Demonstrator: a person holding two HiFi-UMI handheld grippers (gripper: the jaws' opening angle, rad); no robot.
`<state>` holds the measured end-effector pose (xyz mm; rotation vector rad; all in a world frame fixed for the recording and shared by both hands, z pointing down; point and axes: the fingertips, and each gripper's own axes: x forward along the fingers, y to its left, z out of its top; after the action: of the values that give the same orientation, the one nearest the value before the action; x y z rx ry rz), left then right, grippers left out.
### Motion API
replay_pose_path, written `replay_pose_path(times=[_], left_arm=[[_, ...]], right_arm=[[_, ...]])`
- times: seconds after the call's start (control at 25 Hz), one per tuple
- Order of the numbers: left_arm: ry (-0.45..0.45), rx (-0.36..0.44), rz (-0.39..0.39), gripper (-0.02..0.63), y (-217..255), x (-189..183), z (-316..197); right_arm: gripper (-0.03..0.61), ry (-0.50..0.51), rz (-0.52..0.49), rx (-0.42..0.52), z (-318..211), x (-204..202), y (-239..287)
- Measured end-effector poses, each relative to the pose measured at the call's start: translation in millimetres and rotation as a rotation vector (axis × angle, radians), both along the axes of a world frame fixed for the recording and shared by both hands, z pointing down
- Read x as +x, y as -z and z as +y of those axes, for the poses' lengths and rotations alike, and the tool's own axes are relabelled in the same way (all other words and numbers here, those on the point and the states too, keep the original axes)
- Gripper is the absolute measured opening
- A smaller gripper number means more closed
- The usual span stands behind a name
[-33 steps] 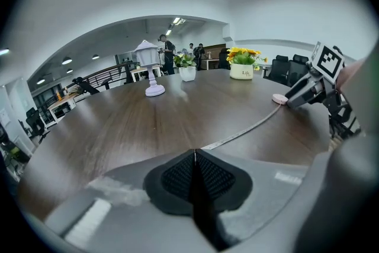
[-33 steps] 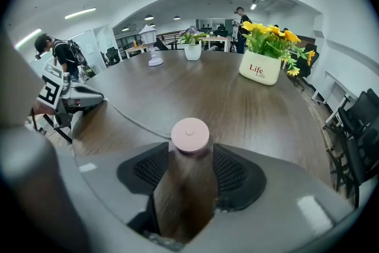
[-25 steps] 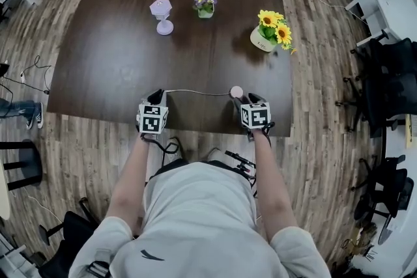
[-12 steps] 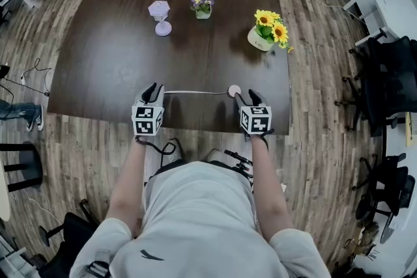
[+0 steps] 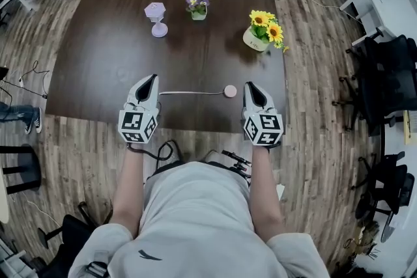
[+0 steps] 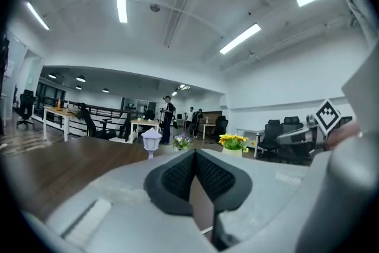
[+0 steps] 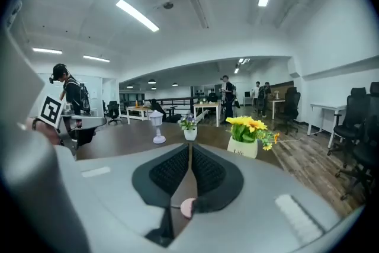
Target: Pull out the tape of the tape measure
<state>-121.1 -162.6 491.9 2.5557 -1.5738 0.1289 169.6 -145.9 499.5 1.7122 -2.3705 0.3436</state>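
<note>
Counting left to right over one dark table [image 5: 91, 68], we list two grippers, one ornament, two flower pots and one tape measure.

- Left gripper [image 5: 153, 79]: one, at the near edge. Its jaws have just closed, pads meeting with nothing between them.
- Lilac lantern ornament [image 5: 156, 17]: one, far left.
- Pot of purple flowers [image 5: 197, 4]: one, far centre.
- Tape measure: one, lying near the near edge between the two grippers. Its white tape [image 5: 192, 93] is drawn out leftward from the pink round case [image 5: 230, 91], and neither gripper holds it.
- Right gripper [image 5: 249, 85]: one. Its jaws have just been closing and now meet at the tips, empty.
- Pot of sunflowers [image 5: 260, 32]: one, far right.

Only the head view shows the drawn tape at full length and our arms. Only the gripper views show people standing at far desks and the ceiling lights. The right gripper view alone catches the pink case below its jaws [image 7: 187, 207]. Each gripper view shows the other gripper's marker cube.
</note>
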Motion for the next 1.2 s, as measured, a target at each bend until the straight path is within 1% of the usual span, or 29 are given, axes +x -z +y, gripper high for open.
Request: replay_pose_path(times=[0.04, 0.12, 0.24, 0.36, 0.48, 0.64, 1.04, 1.2], left_arm=[[-0.002, 0.018, 0.009, 0.006, 7.6, 1.3, 2.3], [-0.011, 0.038, 0.007, 0.006, 16.4, 4.6, 5.4], [-0.031, 0.048, -0.014, 0.006, 18.8, 9.6, 9.2], [-0.048, 0.055, -0.048, 0.006, 17.5, 13.4, 14.6], [-0.054, 0.055, -0.043, 0.006, 17.4, 14.0, 17.4], [-0.056, 0.055, -0.041, 0.006, 19.4, 13.4, 20.8], [-0.058, 0.053, -0.041, 0.006, 19.7, 7.7, 17.8], [-0.055, 0.054, -0.04, 0.006, 19.7, 5.7, 16.2]], right_arm=[[0.005, -0.003, -0.003, 0.022, 1.6, 1.1, 8.3], [0.002, 0.008, 0.001, 0.048, 4.6, 0.9, 18.9], [0.002, 0.034, 0.029, 0.059, 10.4, -2.6, 24.1], [0.0, 0.045, 0.041, 0.064, 15.4, -5.9, 25.9], [-0.001, 0.051, 0.031, 0.059, 16.9, -7.8, 24.8], [-0.002, 0.053, 0.049, 0.048, 19.5, -8.6, 22.9], [-0.003, 0.061, 0.07, 0.063, 17.8, -13.6, 28.3], [-0.003, 0.056, 0.057, 0.062, 16.2, -12.5, 26.9]])
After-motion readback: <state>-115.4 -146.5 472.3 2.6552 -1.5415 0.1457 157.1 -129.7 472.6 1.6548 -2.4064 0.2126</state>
